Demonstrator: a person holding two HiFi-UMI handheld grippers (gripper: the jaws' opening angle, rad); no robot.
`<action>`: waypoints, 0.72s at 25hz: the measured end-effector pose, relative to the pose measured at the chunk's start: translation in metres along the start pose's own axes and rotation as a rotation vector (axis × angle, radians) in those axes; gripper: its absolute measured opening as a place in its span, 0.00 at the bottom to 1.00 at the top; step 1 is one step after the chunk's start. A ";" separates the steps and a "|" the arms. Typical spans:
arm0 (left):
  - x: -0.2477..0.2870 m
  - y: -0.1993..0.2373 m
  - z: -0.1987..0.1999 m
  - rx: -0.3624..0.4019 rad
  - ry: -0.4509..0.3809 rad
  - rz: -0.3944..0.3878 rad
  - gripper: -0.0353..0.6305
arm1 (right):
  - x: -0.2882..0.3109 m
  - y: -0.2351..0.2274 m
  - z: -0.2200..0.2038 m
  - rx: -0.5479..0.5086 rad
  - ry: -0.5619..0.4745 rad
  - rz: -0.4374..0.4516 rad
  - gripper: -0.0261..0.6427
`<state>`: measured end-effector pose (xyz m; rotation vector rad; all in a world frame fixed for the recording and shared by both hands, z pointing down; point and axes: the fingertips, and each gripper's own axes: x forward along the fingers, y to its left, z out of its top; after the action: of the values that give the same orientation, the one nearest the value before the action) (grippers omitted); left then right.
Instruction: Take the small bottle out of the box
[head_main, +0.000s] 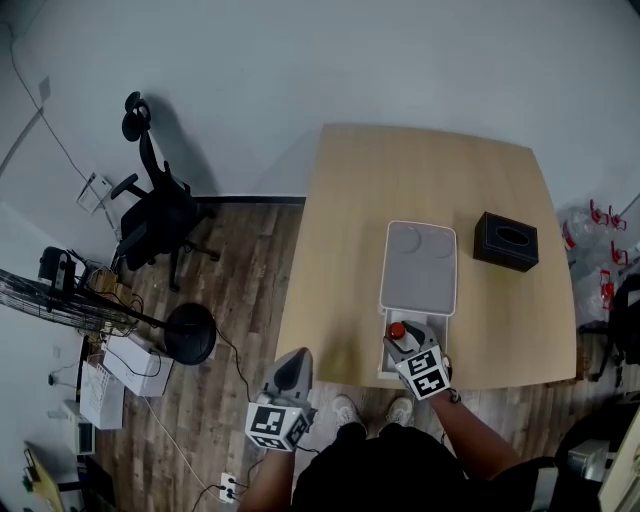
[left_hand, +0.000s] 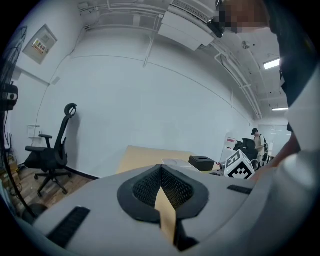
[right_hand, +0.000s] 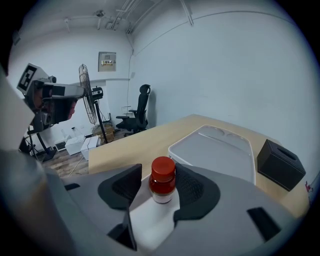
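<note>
My right hand-held gripper (right_hand: 159, 192) straddles the bottle (right_hand: 162, 179), which stands upright in the box (head_main: 384, 347) at the near edge of the surface (head_main: 340, 250). Its jaws are released, with a gap at the left pad. My left hand-held gripper (left_hand: 161, 167) is clenched on nothing, off the surface's near left edge.

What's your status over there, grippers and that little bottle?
Left gripper shut, empty. Right gripper open, jaws either side of the small bottle. Bottle upright, not yet out of the box. Nothing in the way.
</note>
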<state>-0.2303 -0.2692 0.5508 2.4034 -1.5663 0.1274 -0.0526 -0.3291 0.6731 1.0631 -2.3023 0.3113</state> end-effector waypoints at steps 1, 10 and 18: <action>0.000 0.001 0.000 -0.001 -0.001 0.001 0.07 | 0.001 -0.001 0.000 -0.001 -0.001 -0.005 0.36; -0.001 0.002 0.001 -0.001 -0.001 -0.003 0.07 | 0.001 -0.004 0.001 -0.016 -0.018 -0.018 0.27; 0.004 0.001 0.007 0.011 -0.006 -0.019 0.07 | -0.007 -0.004 0.010 -0.023 -0.052 -0.013 0.26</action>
<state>-0.2298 -0.2755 0.5453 2.4287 -1.5487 0.1254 -0.0504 -0.3320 0.6607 1.0870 -2.3384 0.2540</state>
